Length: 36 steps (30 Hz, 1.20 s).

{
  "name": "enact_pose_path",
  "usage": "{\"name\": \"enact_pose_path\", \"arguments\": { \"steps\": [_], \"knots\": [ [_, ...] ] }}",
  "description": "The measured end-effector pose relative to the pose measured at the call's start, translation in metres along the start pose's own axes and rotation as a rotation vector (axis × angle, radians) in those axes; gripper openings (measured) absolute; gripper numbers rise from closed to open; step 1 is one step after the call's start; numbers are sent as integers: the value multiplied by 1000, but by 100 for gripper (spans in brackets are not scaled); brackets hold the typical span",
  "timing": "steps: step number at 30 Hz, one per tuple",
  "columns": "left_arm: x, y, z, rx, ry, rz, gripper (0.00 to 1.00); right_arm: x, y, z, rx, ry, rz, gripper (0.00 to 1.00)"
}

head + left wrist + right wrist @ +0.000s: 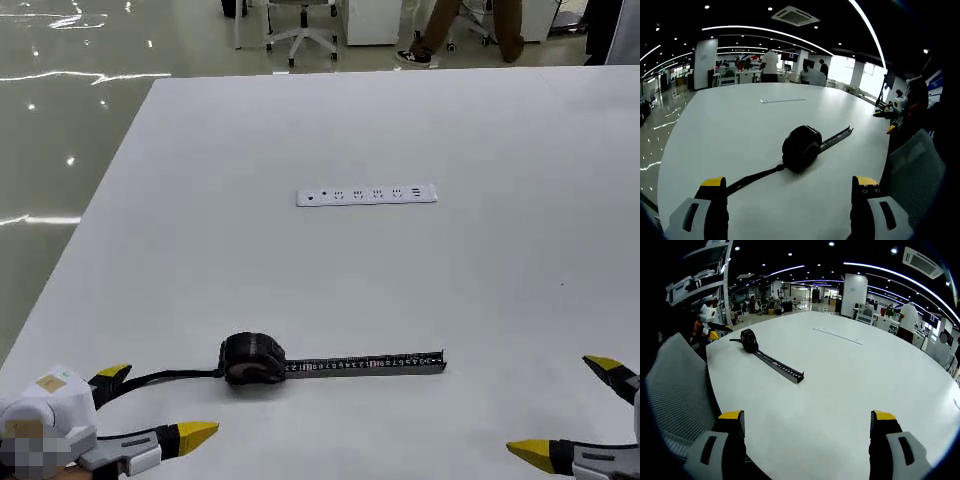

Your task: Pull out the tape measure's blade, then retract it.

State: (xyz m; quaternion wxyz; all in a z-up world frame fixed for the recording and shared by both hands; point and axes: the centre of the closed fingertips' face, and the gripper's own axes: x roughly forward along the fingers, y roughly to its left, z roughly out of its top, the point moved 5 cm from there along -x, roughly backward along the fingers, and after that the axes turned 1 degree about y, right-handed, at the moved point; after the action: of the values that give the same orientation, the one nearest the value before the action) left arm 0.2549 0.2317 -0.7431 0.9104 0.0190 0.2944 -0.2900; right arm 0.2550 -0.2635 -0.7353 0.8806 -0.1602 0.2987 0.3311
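Fingers [713, 183] on the left gripper [155, 403] are spread wide with nothing between them. Same deal on the right gripper [567, 408]: yellow tips apart, gripping nothing. Both hover low at the near edge of the white table [420, 280].

The tape measure [252, 358] sits just ahead of the left fingers, a bit toward the right gripper's side, and touches neither tip. Its black wrist strap [170, 377] trails back from the case and ends right by one left fingertip, the one farther from the person in the head view. Can't tell if it actually touches. The blade [365, 364] is already out and lies flat on the table. It points away from the left fingers and toward the right gripper, whose fingers are well apart from its far end.

My read: the blade is out with nobody holding it, so the lock is probably on, though I can't see it. The layout makes sense too, with the case near the left fingers to pin it and the blade end facing the right ones. The pull looks at least partly done, the retract not yet. A power strip [367, 194] lies far beyond all the fingers, out of the way.
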Motion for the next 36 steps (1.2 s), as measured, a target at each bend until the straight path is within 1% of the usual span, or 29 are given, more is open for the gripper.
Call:
{"name": "enact_pose_path", "arguments": {
  "steps": [1, 2, 3, 4, 5, 7, 10, 12, 14, 16, 20, 23, 27, 28, 30, 32, 34, 36],
  "knots": [
    [-3, 1, -1, 0, -4, 6, 100, -4, 2, 0, 3, -6, -9, 100],
    [-5, 2, 0, 2, -6, 10, 100, -8, 1, 2, 18, -24, -17, 100],
    [-7, 1, 1, 13, -8, 21, 100, -10, 1, 4, 55, -55, -25, 100],
    [-10, 3, 4, 37, -16, 37, 100, -13, 3, 6, 72, -67, -17, 100],
    [-12, 3, 5, 40, -23, 43, 100, -16, 6, 8, 61, -58, -16, 100],
    [-14, 3, 10, 30, -41, 43, 100, -15, 13, 10, 47, -54, -14, 100],
    [-13, 6, 13, 31, -42, 42, 100, -13, 18, 5, 35, -32, -2, 100],
    [-13, 6, 15, 44, -41, 41, 100, -13, 19, 3, 38, -34, 1, 100],
    [-13, 6, 16, 45, -43, 40, 100, -14, 21, 3, 27, -33, 3, 100],
    [-14, 5, 18, 34, -53, 33, 100, -15, 22, 3, 10, -25, 5, 100],
    [-14, 5, 17, 56, -43, 45, 100, -18, 16, 2, 11, -17, 6, 100],
    [-14, 4, 18, 56, -47, 40, 100, -20, 13, 1, 13, -19, 9, 100],
    [-12, 3, 18, 71, -40, 40, 100, -20, 14, -2, 19, 3, 23, 100],
    [-11, 3, 18, 83, -37, 45, 100, -20, 14, -2, 15, 6, 25, 100],
    [-11, 2, 18, 81, -35, 42, 100, -21, 15, -3, 12, 11, 24, 100],
    [-11, -1, 18, 64, -27, 26, 100, -21, 15, -2, 14, 8, 23, 100],
    [-12, -2, 20, 48, -35, 6, 100, -20, 15, -2, 25, 7, 20, 100],
    [-11, 0, 19, 63, -26, 21, 100, -19, 15, -2, 29, 7, 21, 100]
  ]
}}
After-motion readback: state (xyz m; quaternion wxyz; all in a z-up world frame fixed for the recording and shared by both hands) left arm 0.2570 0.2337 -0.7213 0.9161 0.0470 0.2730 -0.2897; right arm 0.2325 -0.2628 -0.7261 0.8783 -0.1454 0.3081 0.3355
